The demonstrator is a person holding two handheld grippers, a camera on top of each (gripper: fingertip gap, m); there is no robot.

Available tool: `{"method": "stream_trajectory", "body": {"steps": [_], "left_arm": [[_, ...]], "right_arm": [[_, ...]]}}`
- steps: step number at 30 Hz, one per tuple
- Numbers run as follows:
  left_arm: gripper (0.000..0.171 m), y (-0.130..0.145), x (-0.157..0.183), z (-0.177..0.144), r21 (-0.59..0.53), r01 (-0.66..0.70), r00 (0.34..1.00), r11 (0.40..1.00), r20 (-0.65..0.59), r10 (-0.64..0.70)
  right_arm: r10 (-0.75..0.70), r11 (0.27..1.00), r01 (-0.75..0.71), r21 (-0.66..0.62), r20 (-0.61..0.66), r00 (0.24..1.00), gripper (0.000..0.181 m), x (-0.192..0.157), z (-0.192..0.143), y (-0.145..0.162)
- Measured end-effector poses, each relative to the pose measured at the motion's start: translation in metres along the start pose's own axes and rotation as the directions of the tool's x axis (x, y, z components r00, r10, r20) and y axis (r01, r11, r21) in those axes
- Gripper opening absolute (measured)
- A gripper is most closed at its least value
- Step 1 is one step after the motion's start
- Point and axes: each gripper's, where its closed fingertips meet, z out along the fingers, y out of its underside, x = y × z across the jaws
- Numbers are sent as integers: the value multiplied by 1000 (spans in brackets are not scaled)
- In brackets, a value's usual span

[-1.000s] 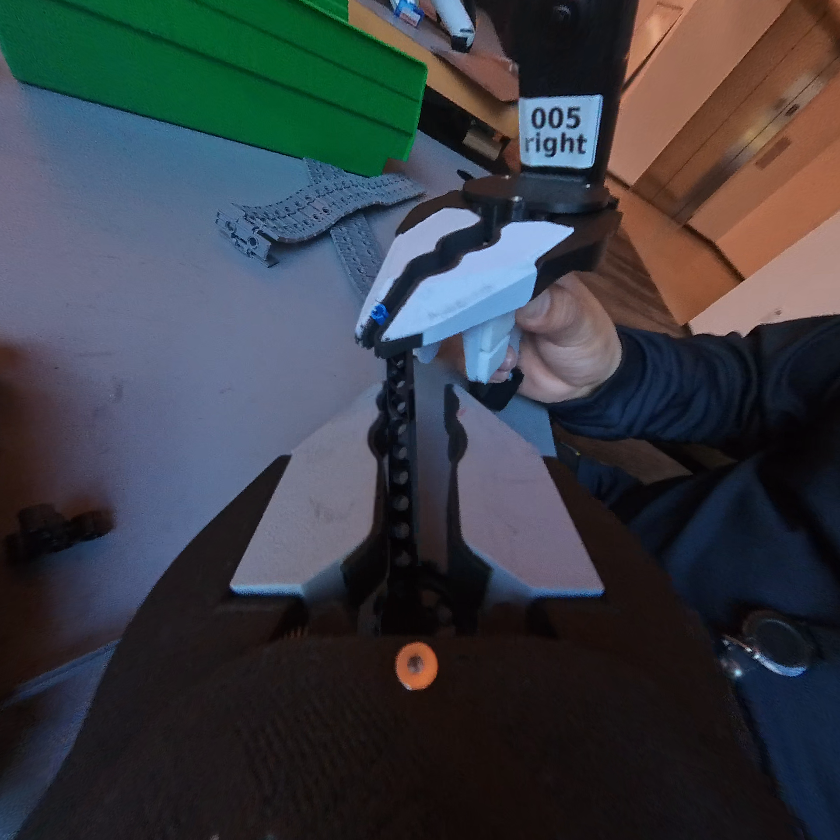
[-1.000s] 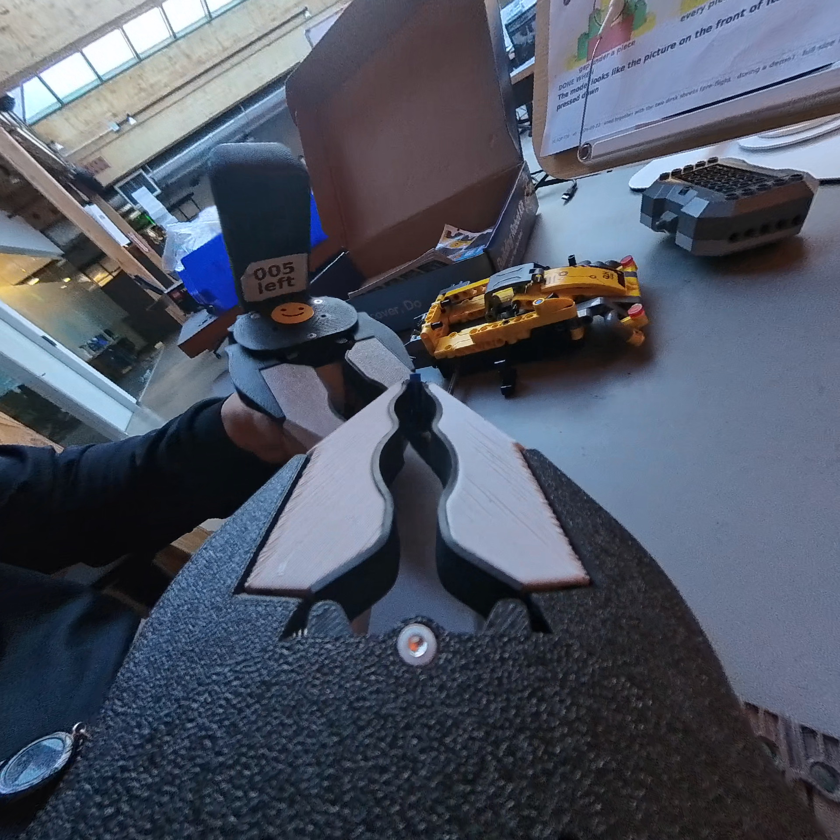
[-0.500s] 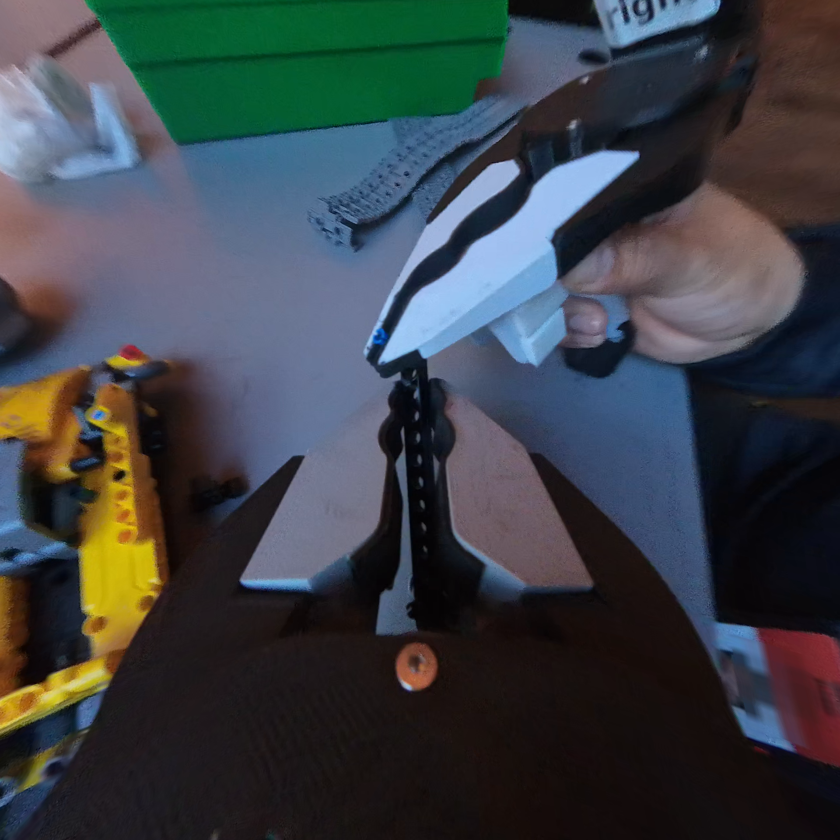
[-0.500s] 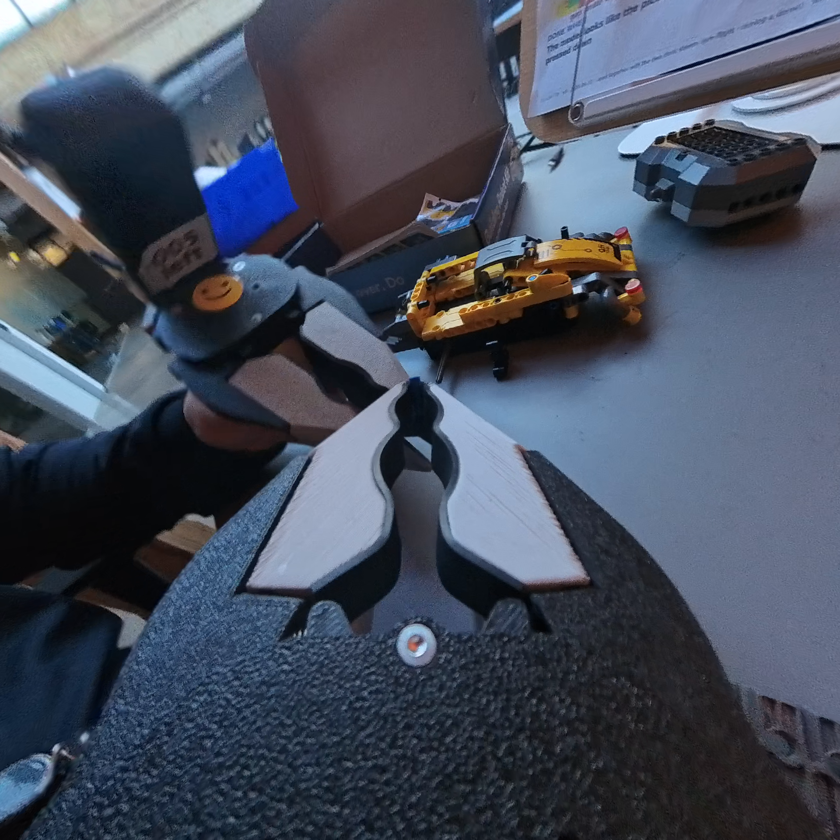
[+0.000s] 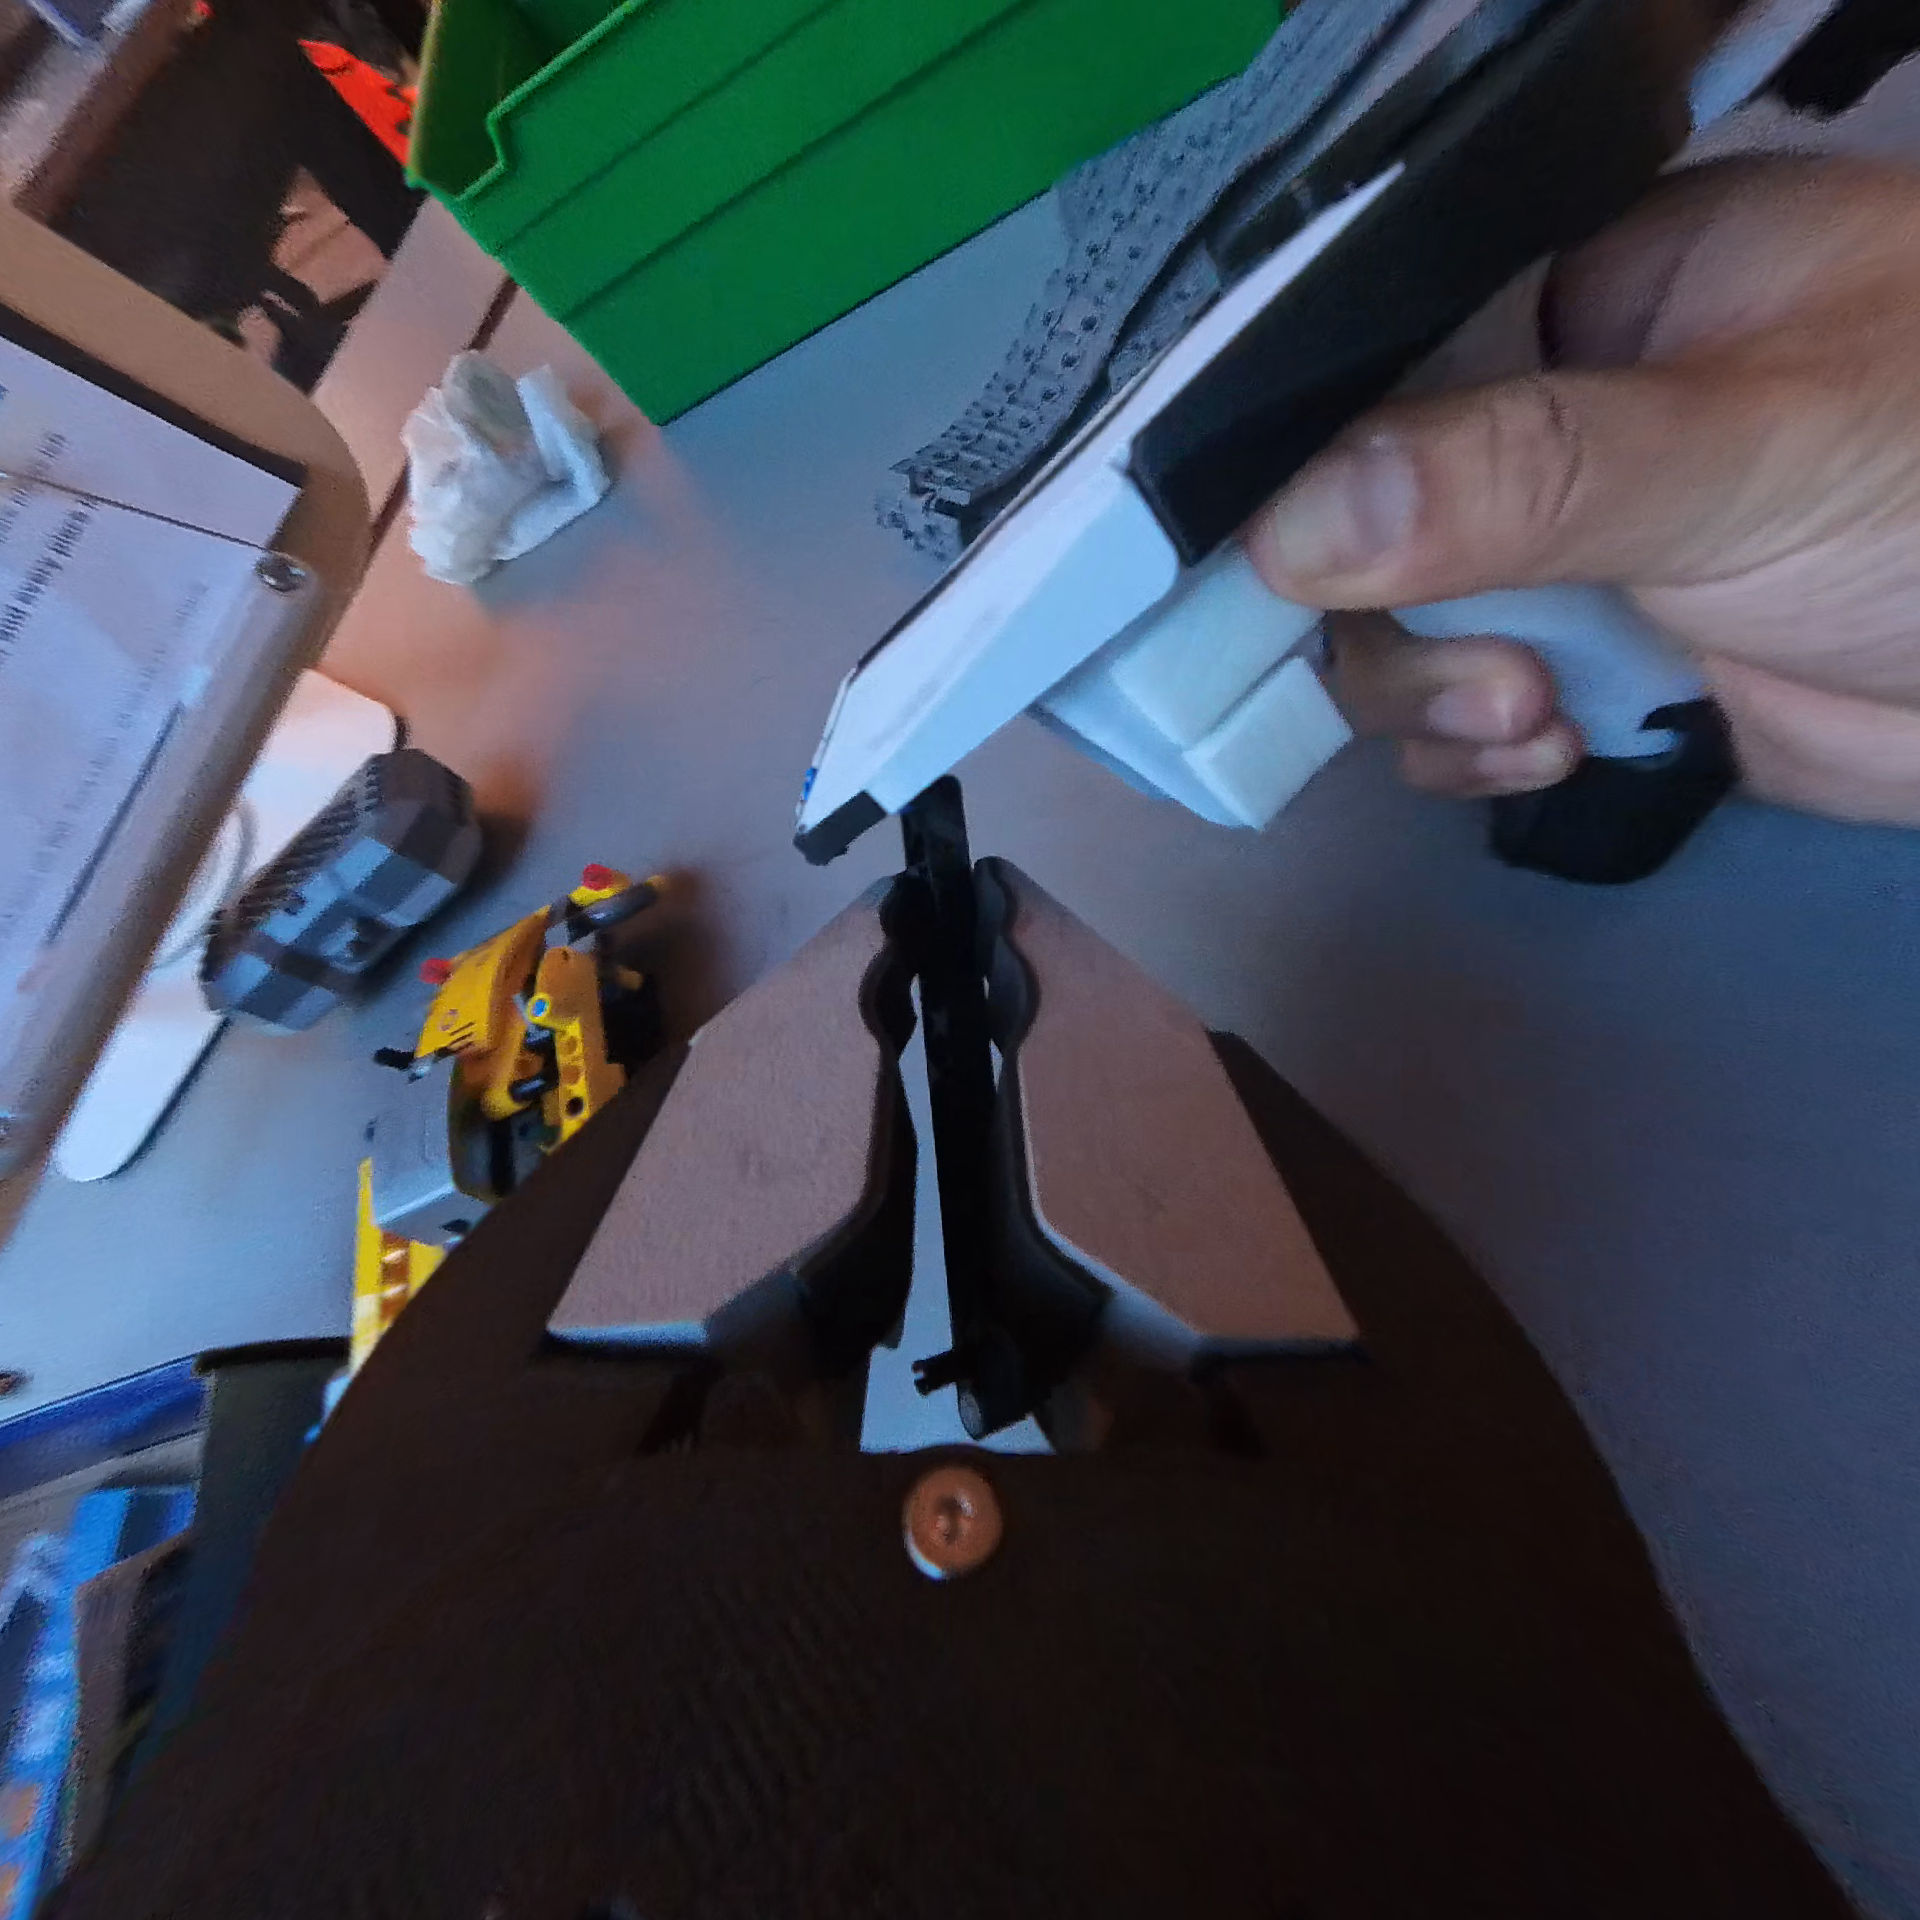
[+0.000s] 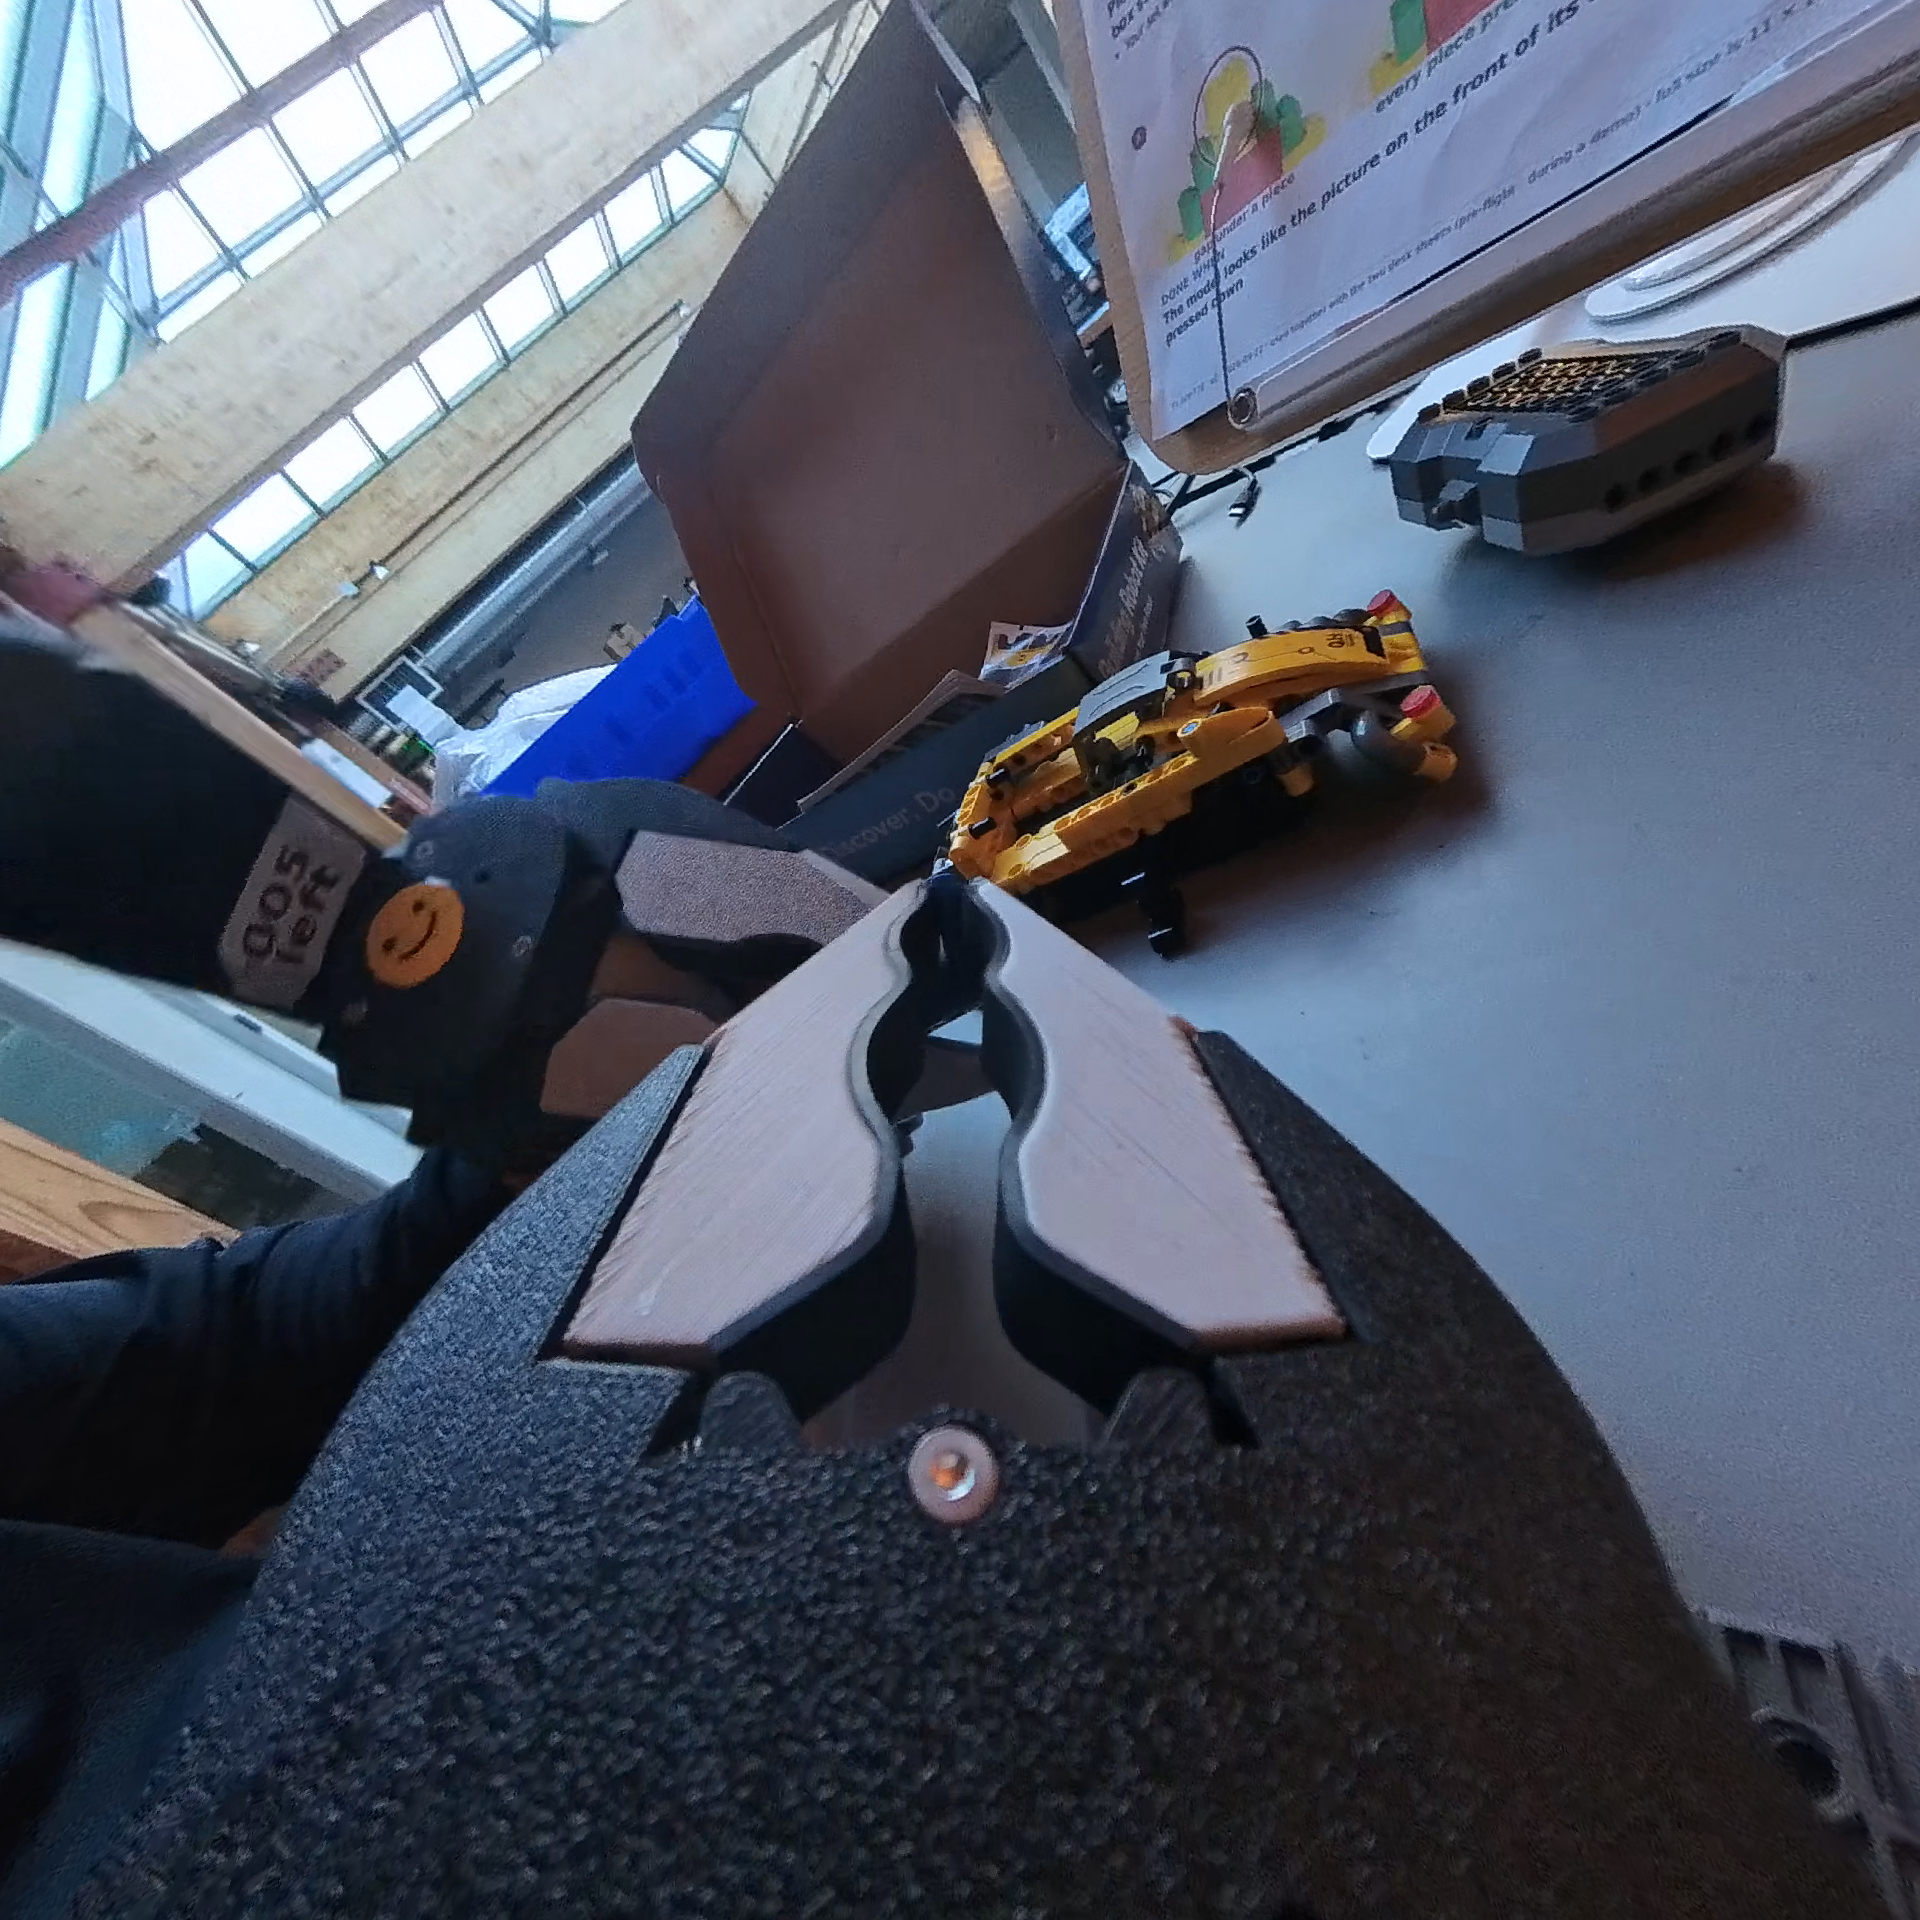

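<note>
Left tongs (image 5: 948, 883) are squeezed narrow on a long black stick (image 5: 951, 1049) with holes in it. It runs straight between the two fingers and pokes out past the tips toward 12 o'clock. Right tongs (image 5: 826, 821) come in from 2 o'clock in the left wrist view, tilted down, and their tip sits right at the far end of the black stick. A bare hand (image 5: 1662, 488) grips their white handle with a finger on the trigger. In the right wrist view, the right tongs (image 6: 951, 904) are pinched almost closed on something small and dark at the tips; I cannot tell what it is. The left tongs (image 6: 831, 883) lie sideways at 9 o'clock there, meeting the right ones tip to tip, with a dark sleeve (image 6: 208, 1351) under them.

Both tongs are up above the grey counter (image 6: 1610, 1039). A yellow toy car (image 6: 1195, 748) lies on it at 1 o'clock, near the tips. A grey block (image 6: 1590, 457) sits farther off at 2 o'clock, under a board with paper (image 6: 1403, 187). An open brown box (image 6: 883, 436) stands at 12 o'clock. In the left wrist view a green bin (image 5: 779, 177) is at 12 o'clock, with grey toy tracks (image 5: 1049, 395) and a crumpled white wad (image 5: 499, 478) beside it.
</note>
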Motion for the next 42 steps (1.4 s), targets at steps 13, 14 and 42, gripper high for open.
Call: {"method": "stream_trajectory", "body": {"steps": [13,14,42], "left_arm": [[6,15,42,20,-33,87,973,996,-210,-92],[6,14,41,19,-20,133,965,991,-226,-134],[35,20,8,-3,-159,691,537,705,-539,-648]], "right_arm": [[-13,997,11,72,25,1000,0,18,3,-28],[-6,996,2,84,38,999,0,18,2,-30],[-604,669,480,-568,-38,796,36,39,-30,39]]}}
